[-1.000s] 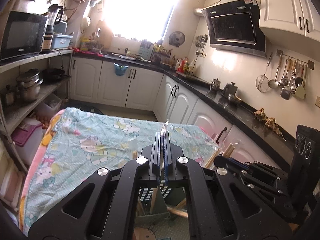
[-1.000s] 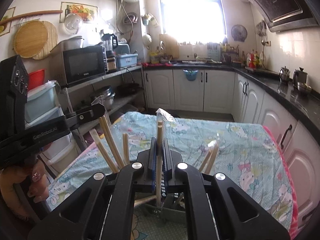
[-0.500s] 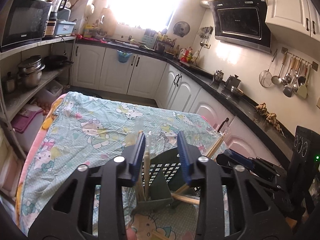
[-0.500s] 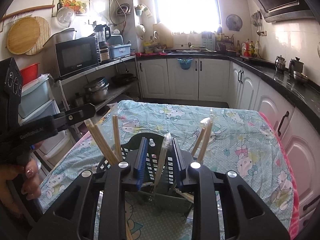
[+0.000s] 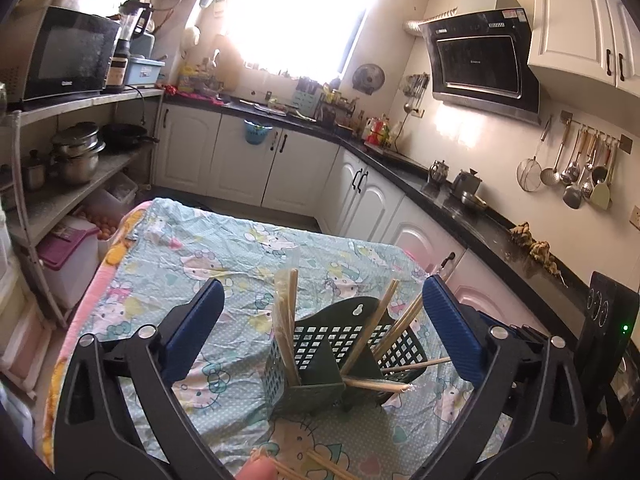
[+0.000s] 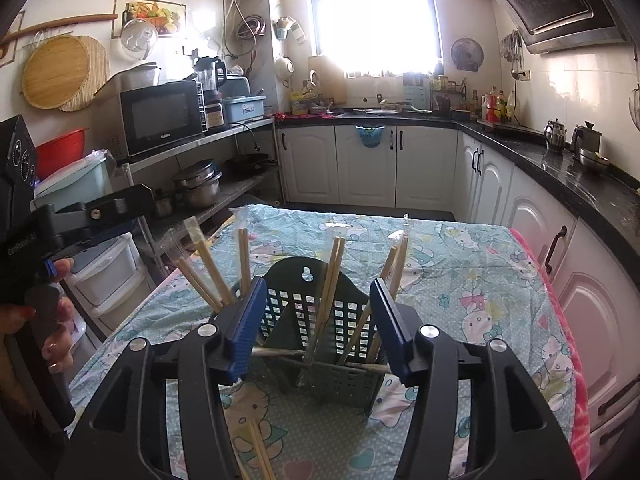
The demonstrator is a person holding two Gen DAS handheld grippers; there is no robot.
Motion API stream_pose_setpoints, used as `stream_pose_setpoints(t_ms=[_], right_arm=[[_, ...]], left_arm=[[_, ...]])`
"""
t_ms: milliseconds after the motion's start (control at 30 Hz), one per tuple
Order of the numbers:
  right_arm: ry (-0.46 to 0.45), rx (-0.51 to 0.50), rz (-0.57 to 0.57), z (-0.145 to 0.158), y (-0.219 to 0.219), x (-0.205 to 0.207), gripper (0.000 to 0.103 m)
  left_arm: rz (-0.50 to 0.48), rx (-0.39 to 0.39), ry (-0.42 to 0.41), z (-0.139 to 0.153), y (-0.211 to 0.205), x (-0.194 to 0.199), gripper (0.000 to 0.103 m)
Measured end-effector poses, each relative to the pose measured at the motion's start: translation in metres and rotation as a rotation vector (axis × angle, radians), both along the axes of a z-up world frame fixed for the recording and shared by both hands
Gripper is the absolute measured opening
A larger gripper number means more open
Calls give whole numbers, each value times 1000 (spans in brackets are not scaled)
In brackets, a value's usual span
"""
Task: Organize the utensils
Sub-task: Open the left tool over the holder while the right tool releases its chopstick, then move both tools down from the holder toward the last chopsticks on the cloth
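Both jaws are opening with nothing pinched. left gripper (image 5: pixel 320 332) has its blue pads spread wide, clear of everything; right gripper (image 6: pixel 318 324) is about half apart, pads flanking the basket without pressing on it.

Utensil basket (image 5: pixel 340 344), dark green with perforated walls, stands upright on the cartoon-print tablecloth (image 5: pixel 224 256), dead centre in both views. Wrapped chopsticks (image 5: pixel 286 320) stand tilted in its compartments. Which compartment holds which pair: can't tell.

Left wrist view only:
- range hood at 2 o'clock
- hanging ladles and strainer (image 5: pixel 572 176) at 3 o'clock
- a fingertip and loose chopsticks on the cloth at 6 o'clock
- the other gripper's black body at 4 o'clock

Right wrist view only:
- a hand (image 6: pixel 52 320) wrapped around the left gripper's handle at 9 o'clock
- round wooden boards (image 6: pixel 60 72) on the wall at 10 o'clock
- water heater at 12 o'clock
- one more loose chopstick on the cloth at 6 o'clock, under the gripper frame
- three wrapped pairs leaning out of the basket's 9 o'clock side

Microwave (image 6: pixel 160 116) shows in both.

Versus a second ago: both jaws were closed then, each clamped on a wrapped chopstick pair held upright above the basket. Those pairs are released now and sit in the basket. Both cameras have also backed off a little, so the whole basket is in frame instead of only its rim.
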State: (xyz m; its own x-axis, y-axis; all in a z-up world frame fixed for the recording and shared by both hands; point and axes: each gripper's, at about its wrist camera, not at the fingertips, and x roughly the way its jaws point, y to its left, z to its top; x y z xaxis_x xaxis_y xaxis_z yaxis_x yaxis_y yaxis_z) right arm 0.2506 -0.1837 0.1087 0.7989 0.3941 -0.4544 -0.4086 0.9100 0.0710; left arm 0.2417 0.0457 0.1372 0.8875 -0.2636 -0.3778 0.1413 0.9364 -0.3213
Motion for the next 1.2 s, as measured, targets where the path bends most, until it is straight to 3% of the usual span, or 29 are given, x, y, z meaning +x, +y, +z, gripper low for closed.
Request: stream_pose_setpoints(t_ms=[333,1200], right_arm=[[-24,6,13,2,-7,-26,60],[48,-85,70,-42,3,-62,60]], left_arm=[[12,-6,-2,-1,3,-26,92],[58,28,148,-60,14,-51,93]])
